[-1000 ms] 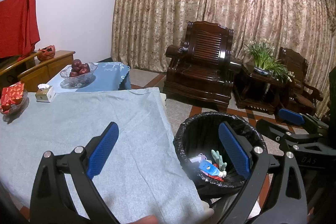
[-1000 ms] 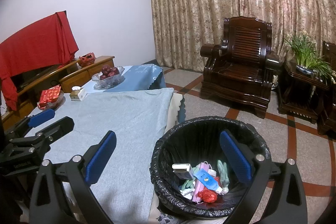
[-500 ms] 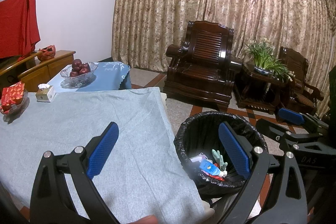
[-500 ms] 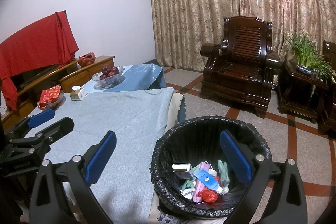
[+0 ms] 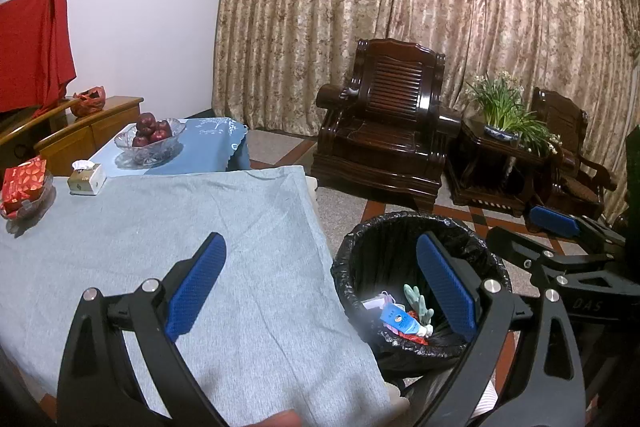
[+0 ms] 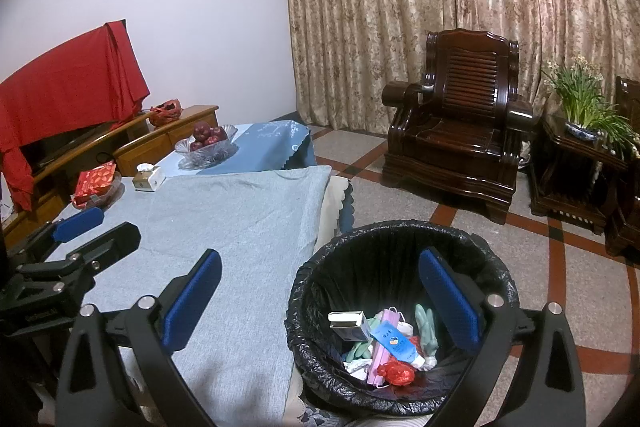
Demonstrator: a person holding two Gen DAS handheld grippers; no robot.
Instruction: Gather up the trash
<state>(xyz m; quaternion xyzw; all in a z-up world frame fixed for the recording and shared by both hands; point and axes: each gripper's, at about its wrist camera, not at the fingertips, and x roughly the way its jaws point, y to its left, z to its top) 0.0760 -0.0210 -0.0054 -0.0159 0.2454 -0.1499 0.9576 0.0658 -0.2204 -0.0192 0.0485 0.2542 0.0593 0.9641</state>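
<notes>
A grey tablecloth [image 5: 168,227] fills the left of both views. At lower right, a black-lined trash bin [image 6: 400,239] holds the collected trash [image 6: 384,339]. Left gripper [image 5: 320,287] and right gripper [image 6: 320,299] both hang spread, empty.

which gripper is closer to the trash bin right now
Right. The right gripper hangs open over the trash bin rim; the left gripper is over the table's grey cloth, beside it.
</notes>
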